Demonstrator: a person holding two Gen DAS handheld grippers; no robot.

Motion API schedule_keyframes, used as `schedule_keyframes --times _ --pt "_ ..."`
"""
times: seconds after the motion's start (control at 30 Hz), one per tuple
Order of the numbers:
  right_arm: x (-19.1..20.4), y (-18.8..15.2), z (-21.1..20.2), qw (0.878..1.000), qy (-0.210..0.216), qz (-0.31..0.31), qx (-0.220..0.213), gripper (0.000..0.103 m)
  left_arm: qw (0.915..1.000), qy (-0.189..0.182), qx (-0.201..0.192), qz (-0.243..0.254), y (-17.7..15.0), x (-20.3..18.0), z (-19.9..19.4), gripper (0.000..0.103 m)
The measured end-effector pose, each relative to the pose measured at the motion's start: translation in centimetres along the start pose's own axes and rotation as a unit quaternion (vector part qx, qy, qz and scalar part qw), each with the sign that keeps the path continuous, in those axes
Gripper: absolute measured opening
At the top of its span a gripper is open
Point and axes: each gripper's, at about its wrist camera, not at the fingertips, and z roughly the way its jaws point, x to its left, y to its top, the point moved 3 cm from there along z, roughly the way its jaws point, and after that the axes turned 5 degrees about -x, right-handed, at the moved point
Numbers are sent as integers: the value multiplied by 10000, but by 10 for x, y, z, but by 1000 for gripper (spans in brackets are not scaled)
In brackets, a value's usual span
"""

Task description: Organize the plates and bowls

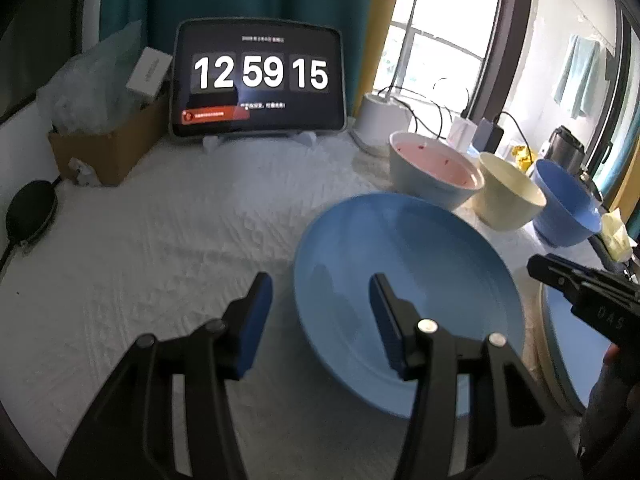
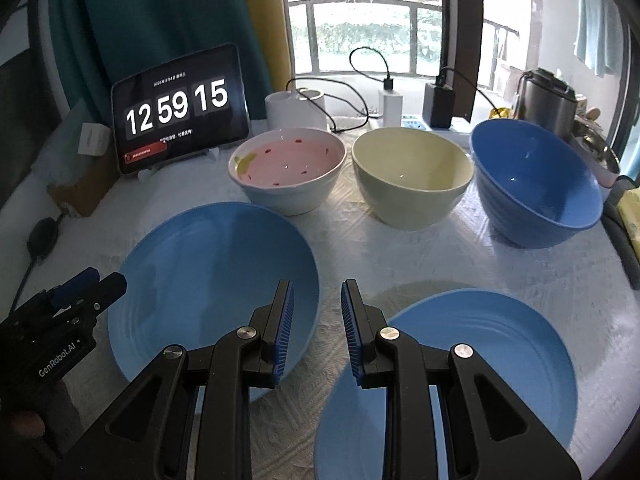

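Right tongs (image 2: 316, 330) hide near plate's (image 2: 500, 360) edge.

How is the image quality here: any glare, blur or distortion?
Left wrist view: the window is blown out, the whole frame is soft, and the tablet bows from fisheye. Right wrist view: sharper, the window is bright but shows the greenery outside; the blue bowl carries small highlights, and the frame edges curve and darken.
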Motion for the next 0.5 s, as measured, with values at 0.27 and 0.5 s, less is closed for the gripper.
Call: schedule_keyframes --times 0.27,0.5 --pt "7 -1 13 9998 65 -37 193 36 9996 -10 265 -72 -6 1 15 52" --pt "10 -3 25 9985 27 -34 543 39 9985 7 550 -84 -11 1 23 52"
